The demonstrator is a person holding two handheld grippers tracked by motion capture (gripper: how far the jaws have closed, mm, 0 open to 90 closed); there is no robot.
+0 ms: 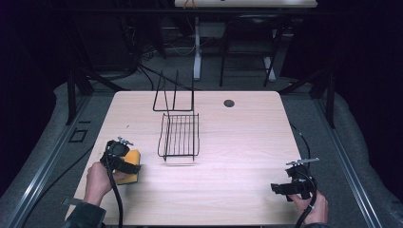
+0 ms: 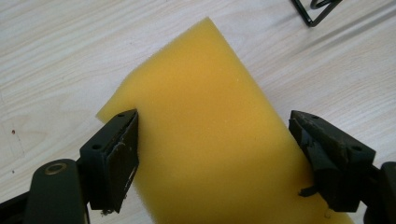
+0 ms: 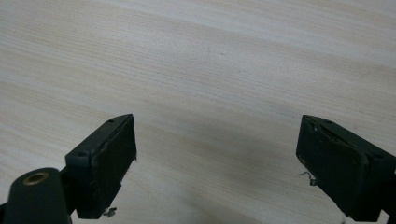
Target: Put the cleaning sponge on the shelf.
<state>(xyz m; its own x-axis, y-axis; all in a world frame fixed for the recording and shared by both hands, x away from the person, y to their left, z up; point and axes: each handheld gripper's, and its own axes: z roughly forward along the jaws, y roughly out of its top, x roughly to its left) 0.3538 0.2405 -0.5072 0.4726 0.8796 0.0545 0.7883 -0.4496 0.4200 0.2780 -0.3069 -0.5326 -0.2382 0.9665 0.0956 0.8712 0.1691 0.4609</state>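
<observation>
A yellow sponge (image 2: 201,126) lies flat on the light wooden table (image 1: 237,142), near its front left (image 1: 133,159). My left gripper (image 1: 129,166) is lowered over it and open (image 2: 215,140). One jaw stands at each long side of the sponge, and the foam is not squeezed. My right gripper (image 1: 278,188) rests low at the front right of the table. It is open (image 3: 217,149), with only bare wood between its jaws.
A black wire rack (image 1: 179,135) stands mid-table just right of the sponge, with tall upright wire loops (image 1: 173,92) at its far end. One corner of the rack (image 2: 312,11) is close to the sponge. A dark round grommet (image 1: 229,103) sits near the far edge.
</observation>
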